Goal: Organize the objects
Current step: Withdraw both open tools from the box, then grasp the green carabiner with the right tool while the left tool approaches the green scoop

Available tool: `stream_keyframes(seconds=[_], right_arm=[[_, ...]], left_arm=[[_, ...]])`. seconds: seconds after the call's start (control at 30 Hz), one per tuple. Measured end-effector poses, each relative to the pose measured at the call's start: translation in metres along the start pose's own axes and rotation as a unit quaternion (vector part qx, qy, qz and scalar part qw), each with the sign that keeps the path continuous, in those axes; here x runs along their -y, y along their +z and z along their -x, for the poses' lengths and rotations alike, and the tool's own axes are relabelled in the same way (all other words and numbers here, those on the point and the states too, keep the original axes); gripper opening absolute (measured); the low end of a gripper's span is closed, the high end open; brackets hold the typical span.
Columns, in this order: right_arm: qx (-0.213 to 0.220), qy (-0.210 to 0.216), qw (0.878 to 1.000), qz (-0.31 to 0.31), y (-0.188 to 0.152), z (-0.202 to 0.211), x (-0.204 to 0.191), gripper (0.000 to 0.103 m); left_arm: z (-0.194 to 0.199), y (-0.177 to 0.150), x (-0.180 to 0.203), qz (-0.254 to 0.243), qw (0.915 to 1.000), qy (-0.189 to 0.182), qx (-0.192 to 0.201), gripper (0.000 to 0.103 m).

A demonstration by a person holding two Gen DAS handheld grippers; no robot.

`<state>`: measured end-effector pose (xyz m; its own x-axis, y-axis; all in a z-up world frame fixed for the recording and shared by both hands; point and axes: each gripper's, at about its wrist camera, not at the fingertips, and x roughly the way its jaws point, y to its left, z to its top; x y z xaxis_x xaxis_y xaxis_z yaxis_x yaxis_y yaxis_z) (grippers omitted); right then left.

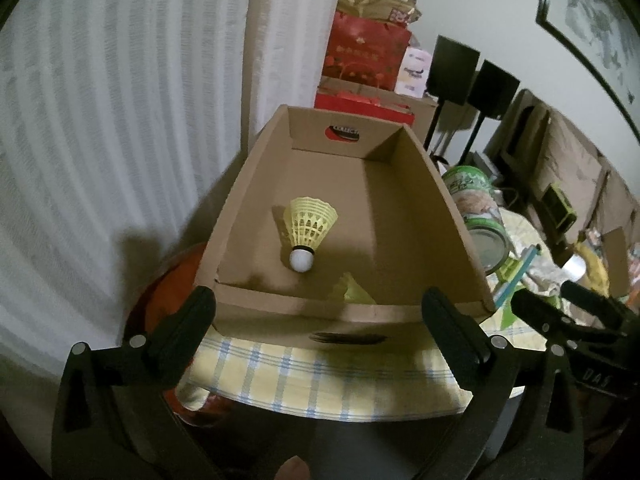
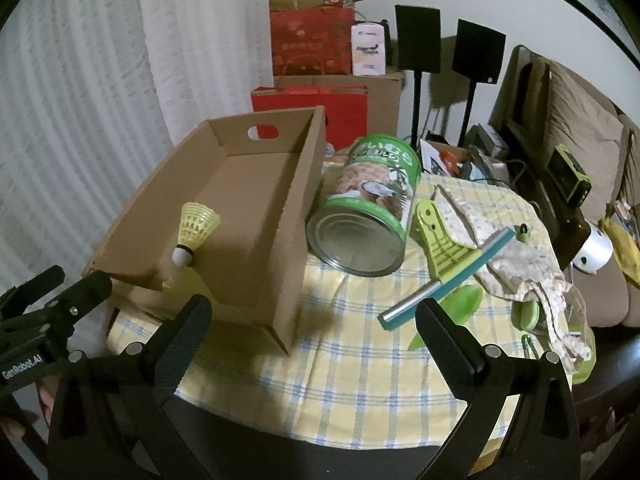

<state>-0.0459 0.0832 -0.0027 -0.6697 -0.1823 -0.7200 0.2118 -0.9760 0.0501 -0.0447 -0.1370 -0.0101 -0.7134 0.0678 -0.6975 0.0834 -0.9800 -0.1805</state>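
**Both jaws wide, shuttlecocks in the box**

I use the open cardboard box as my landmark; it sits on the bench, which is covered in a yellow-and-blue checked cloth.

- My left hand-held gripper hangs at the box's near wall, jaws spread fully, nothing between them.
- My right hand-held gripper sits off the box's near right corner, jaws equally wide, empty.
- A yellow shuttlecock lies inside the box on its floor, white cork toward me.
- A second yellow shuttlecock is tucked against the near wall inside, partly hidden.
- Right of the box, just beside its side wall: a green tin can lying on its side.
- Further right of the box: a green squeegee on a patterned cloth.
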Motion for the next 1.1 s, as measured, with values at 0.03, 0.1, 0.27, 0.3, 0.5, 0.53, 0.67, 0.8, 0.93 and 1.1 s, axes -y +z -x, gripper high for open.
stream_keyframes(seconds=[0.03,0.1,0.27,0.3,0.5,0.53,0.67,0.8,0.93,1.1], right_arm=[[0.000,-0.001,1.000,-0.001,-0.001,0.001,0.002,0.103],[0.001,-0.004,1.000,-0.002,-0.002,0.002,0.004,0.103],[0.007,-0.011,1.000,-0.005,-0.004,0.007,0.012,0.103],[0.007,-0.012,1.000,-0.007,-0.004,0.008,0.013,0.103],[0.011,-0.023,1.000,-0.013,-0.006,0.012,0.027,0.103],[0.011,-0.027,0.999,-0.014,-0.006,0.013,0.031,0.103],[0.011,-0.040,0.999,-0.022,-0.009,0.015,0.046,0.103],[0.007,-0.047,0.998,-0.038,-0.013,0.017,0.068,0.103],[0.006,-0.058,0.997,-0.050,-0.018,0.021,0.092,0.102],[0.006,-0.070,0.995,-0.068,-0.029,0.029,0.125,0.102]], left_arm=[[0.000,0.000,0.000,0.003,1.0000,-0.002,0.001,0.103],[0.002,0.000,0.003,-0.004,1.0000,0.005,0.008,0.103],[0.001,-0.002,0.014,-0.018,0.9998,0.004,0.005,0.103],[0.000,-0.003,0.016,-0.019,0.9998,0.002,0.003,0.103],[-0.003,-0.003,0.026,-0.014,0.9995,-0.028,-0.009,0.103],[-0.003,-0.003,0.029,-0.014,0.9994,-0.032,-0.011,0.103],[-0.003,-0.003,0.041,-0.020,0.9986,-0.047,-0.010,0.103],[-0.003,-0.002,0.059,-0.040,0.9977,-0.053,-0.013,0.103],[-0.003,-0.003,0.079,-0.069,0.9953,-0.066,-0.016,0.103],[-0.007,-0.007,0.101,-0.086,0.9923,-0.085,-0.027,0.101]])
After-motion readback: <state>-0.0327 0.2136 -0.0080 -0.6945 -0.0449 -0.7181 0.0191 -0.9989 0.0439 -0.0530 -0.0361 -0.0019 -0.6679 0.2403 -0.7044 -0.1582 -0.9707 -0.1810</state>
